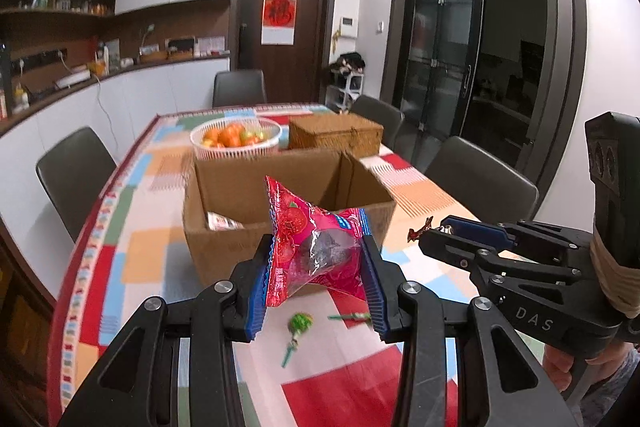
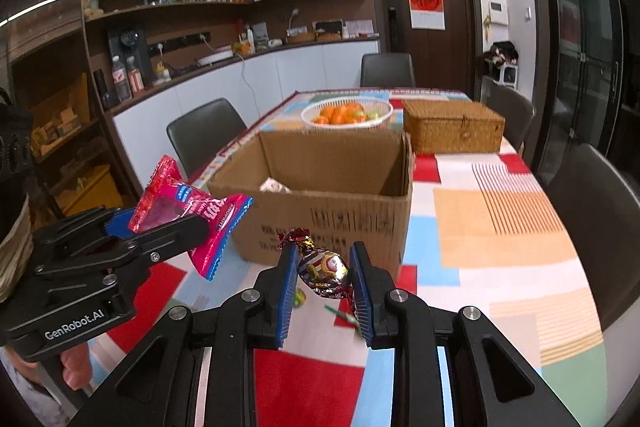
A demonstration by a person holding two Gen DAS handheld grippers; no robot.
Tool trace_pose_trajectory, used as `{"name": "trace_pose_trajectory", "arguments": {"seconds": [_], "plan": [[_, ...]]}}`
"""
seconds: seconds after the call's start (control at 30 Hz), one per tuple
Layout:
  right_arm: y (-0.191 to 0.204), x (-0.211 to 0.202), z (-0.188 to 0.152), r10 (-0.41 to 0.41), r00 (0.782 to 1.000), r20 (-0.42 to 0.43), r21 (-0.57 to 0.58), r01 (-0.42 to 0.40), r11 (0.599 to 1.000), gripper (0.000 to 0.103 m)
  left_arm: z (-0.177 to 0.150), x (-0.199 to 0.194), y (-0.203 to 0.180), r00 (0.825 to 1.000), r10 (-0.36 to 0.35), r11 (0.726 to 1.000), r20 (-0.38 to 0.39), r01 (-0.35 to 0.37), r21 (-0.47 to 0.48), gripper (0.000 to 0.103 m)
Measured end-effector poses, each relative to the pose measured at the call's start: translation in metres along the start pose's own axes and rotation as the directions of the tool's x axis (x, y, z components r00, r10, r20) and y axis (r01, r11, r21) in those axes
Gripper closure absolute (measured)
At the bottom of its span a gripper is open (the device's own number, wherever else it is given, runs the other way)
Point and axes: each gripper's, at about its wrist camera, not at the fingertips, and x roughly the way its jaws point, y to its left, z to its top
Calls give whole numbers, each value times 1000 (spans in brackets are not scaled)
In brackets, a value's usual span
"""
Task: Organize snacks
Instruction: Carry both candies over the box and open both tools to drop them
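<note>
My left gripper (image 1: 318,251) is shut on a red snack packet (image 1: 316,247) and holds it above the table, just in front of an open cardboard box (image 1: 224,243). The packet also shows in the right wrist view (image 2: 192,211). My right gripper (image 2: 324,267) is shut on a foil-wrapped candy (image 2: 322,267), also in front of the box (image 2: 340,219). A white snack (image 1: 222,221) lies inside the box. A green lollipop (image 1: 299,325) and a second green stick (image 1: 352,316) lie on the tablecloth below the grippers.
A white basket of oranges (image 1: 236,137) and a wicker case (image 1: 336,133) stand behind the box. Dark chairs (image 1: 74,175) surround the table with its coloured cloth (image 1: 140,251). A counter (image 1: 60,87) runs along the left wall.
</note>
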Motion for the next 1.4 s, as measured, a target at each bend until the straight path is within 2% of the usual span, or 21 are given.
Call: {"name": "trace_pose_trajectory", "arguments": {"seconds": [0.33,0.77,1.07,1.4], "plan": [[-2,5,31,-3,998,62,-17,4,1000,75,30,9,11,998,41,999,49,-41,12,62],[-11,36,75,-46,995,91,-46,50,998,75,57,60,35,998,61,998,-9,-61,-13,62],[-18,76,95,-18,1000,18,-47,19,999,75,69,106,53,992,70,996,-102,-74,-39,62],[-22,113,105,-20,999,-49,-27,19,999,75,74,145,65,975,121,991,-188,-129,-30,61]]}}
